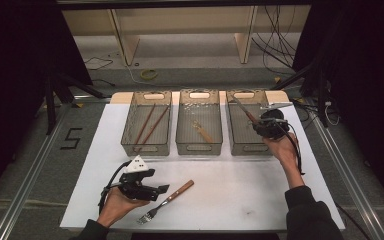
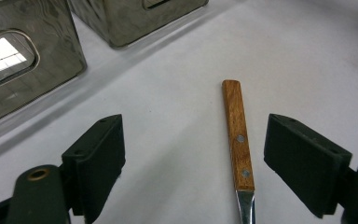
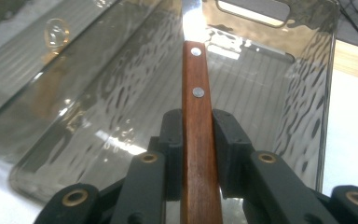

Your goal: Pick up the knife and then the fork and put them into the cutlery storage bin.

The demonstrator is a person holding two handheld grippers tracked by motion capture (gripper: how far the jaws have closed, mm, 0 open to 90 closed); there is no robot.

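From above, you have three perforated metal baskets in a row on the white table (image 1: pixel 240 185): the left basket (image 1: pixel 147 123) holds two slim wooden sticks, the middle basket (image 1: pixel 199 122) one small utensil, and your right tool (image 1: pixel 266 123) holds a knife (image 1: pixel 245 112) over the right basket (image 1: pixel 247 125), while one fork (image 1: pixel 166 201) lies just beside your left tool (image 1: pixel 150 189). In the left gripper view, your jaws are spread wide either side of the fork's riveted wooden handle (image 2: pixel 237 135). In the right gripper view, the pads pinch the knife's flat two-rivet wooden handle (image 3: pixel 196 140) above the shiny basket.
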